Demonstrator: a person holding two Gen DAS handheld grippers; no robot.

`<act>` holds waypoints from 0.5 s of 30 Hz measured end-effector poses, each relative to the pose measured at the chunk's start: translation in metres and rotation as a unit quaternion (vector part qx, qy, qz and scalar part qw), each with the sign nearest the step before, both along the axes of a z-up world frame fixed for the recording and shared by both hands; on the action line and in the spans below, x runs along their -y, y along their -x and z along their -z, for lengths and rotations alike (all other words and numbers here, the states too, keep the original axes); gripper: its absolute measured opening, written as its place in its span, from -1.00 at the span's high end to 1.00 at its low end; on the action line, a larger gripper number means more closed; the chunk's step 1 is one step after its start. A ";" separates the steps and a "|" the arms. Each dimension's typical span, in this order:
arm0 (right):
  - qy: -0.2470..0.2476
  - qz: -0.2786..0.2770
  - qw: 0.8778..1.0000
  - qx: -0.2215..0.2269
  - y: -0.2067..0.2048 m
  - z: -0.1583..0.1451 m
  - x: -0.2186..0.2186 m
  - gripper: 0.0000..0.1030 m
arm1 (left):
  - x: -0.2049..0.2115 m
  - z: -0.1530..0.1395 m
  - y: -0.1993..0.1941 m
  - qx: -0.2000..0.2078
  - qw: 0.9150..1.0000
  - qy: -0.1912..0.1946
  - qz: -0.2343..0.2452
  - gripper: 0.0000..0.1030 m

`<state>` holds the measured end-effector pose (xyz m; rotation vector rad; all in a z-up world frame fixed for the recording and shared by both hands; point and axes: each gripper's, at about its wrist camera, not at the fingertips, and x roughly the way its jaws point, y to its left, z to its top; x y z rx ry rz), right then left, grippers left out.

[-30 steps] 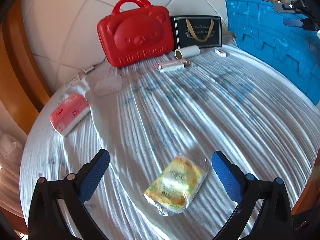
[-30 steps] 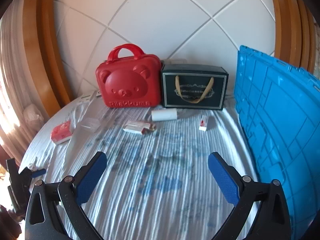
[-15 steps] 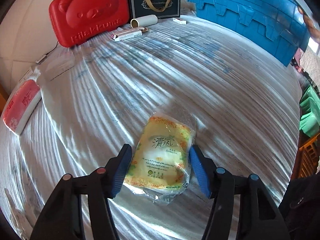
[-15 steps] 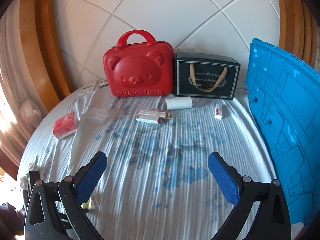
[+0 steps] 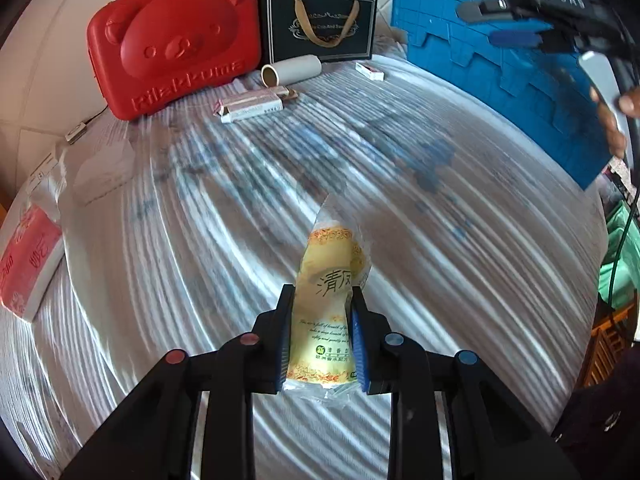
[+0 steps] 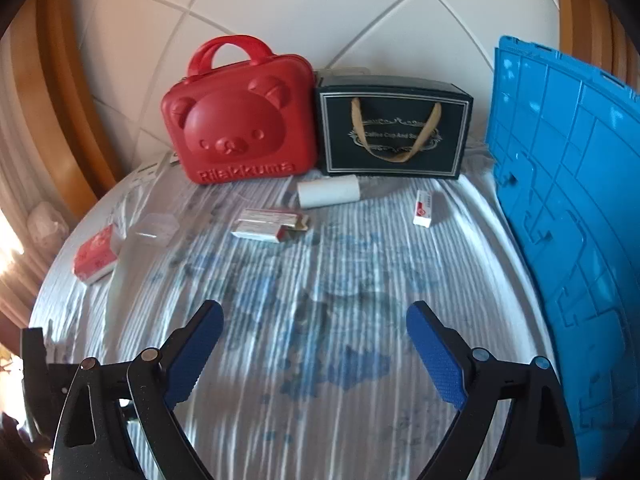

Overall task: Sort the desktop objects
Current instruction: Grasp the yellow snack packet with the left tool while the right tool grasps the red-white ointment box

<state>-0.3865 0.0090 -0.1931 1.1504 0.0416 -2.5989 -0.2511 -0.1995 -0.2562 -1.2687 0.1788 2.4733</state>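
A yellow tissue pack (image 5: 328, 264) in clear wrap lies on the white-and-blue cloth of the round table (image 5: 440, 280). My left gripper (image 5: 321, 296) has its blue pads pressed on the pack's two sides; the jaws are closing and the pack is squeezed narrow. My right gripper (image 6: 315, 312) hangs over the middle of the cloth, jaws wide and closing slightly, nothing between them. Ahead of it lie a white roll (image 6: 328, 191), small carton boxes (image 6: 268, 226) and an eraser (image 6: 423, 208).
A red bear case (image 6: 240, 120) and a black gift bag (image 6: 394, 128) stand at the back. A blue crate (image 6: 568, 220) rises along the right. A red tissue pack (image 6: 96, 254) and a clear box (image 6: 156, 228) sit at the left.
My left gripper moved forward over the yellow pack and closed from wide open onto it, squeezing it. My right gripper came lower and nearer the far objects, its jaws narrowing a little.
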 end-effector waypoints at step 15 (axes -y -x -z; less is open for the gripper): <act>-0.016 0.087 0.994 0.065 0.207 0.090 -0.067 -0.22 | -0.050 -0.014 0.139 -0.032 0.999 -0.010 -0.038 0.51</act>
